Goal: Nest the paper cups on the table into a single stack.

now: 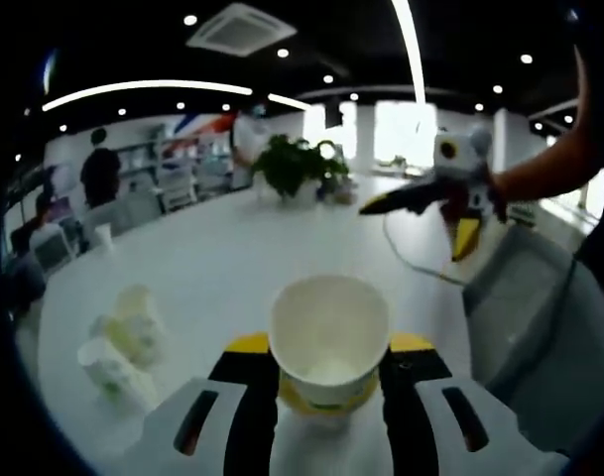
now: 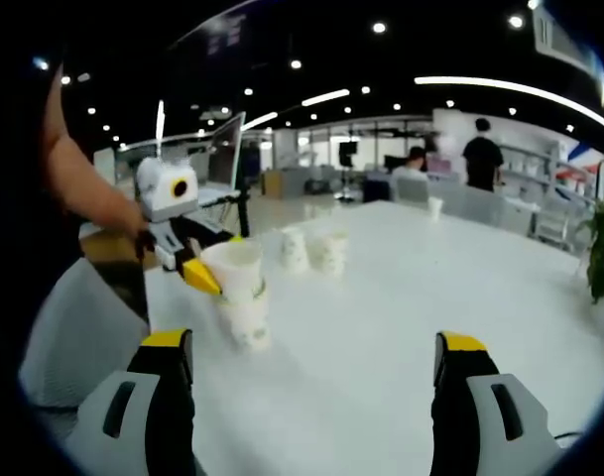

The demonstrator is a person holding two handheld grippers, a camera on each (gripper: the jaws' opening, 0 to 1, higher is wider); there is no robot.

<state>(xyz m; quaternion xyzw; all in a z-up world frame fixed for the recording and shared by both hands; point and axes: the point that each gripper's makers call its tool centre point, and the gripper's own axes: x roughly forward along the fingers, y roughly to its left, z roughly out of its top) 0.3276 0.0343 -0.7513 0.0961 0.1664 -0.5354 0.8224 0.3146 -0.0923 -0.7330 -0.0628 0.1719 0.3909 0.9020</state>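
A white paper cup (image 1: 328, 337) sits mouth-up between the yellow-tipped jaws of my left gripper (image 1: 328, 347), which is shut on it. In the right gripper view the left gripper (image 2: 222, 274) holds that cup (image 2: 236, 270) directly above a second cup (image 2: 249, 329) standing on the white table (image 2: 381, 327); whether the two touch is unclear. More paper cups (image 1: 123, 342) stand to the left on the table, the same cups (image 2: 313, 250) lying farther off in the right gripper view. My right gripper (image 2: 316, 367) is open and holds nothing; the right gripper (image 1: 421, 220) hovers over the table's far right.
A grey chair (image 1: 530, 297) stands at the table's edge by the person's arm (image 1: 540, 169). A potted plant (image 1: 297, 164) sits at the far end of the table. A lone cup (image 2: 436, 206) stands far away. People and desks fill the background.
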